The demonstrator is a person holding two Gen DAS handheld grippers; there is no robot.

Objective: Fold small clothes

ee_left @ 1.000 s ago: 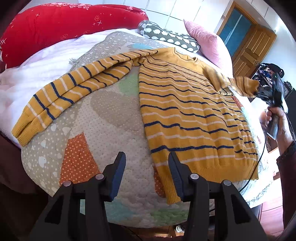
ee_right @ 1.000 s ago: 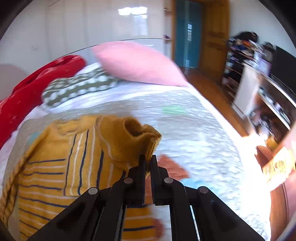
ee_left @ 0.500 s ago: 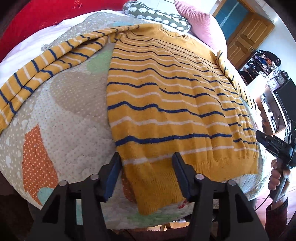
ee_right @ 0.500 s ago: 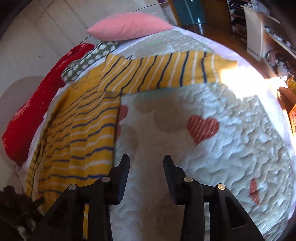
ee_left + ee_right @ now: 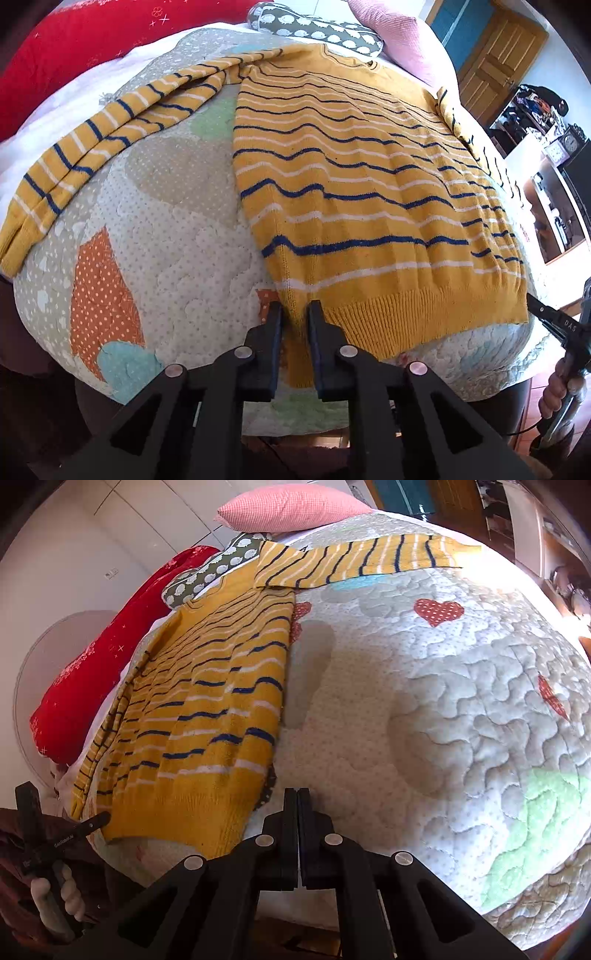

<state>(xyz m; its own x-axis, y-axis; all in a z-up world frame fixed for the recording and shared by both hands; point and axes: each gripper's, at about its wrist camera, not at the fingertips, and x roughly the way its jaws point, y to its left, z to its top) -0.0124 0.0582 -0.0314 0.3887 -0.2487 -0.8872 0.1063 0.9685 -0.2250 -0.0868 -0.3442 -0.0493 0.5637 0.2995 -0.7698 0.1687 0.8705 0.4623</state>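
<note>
1. The mustard-yellow knit sweater with navy and white stripes (image 5: 362, 177) lies flat on the pastel quilted bedspread (image 5: 155, 236), both sleeves spread outward.
2. The left gripper (image 5: 294, 314) is narrowed onto the sweater's ribbed hem at its near left corner, with fabric between the fingers.
3. The right gripper (image 5: 297, 805) is fully closed with nothing visible between the fingers; it sits just beside the sweater's near right hem corner, over the bedspread.
</note>
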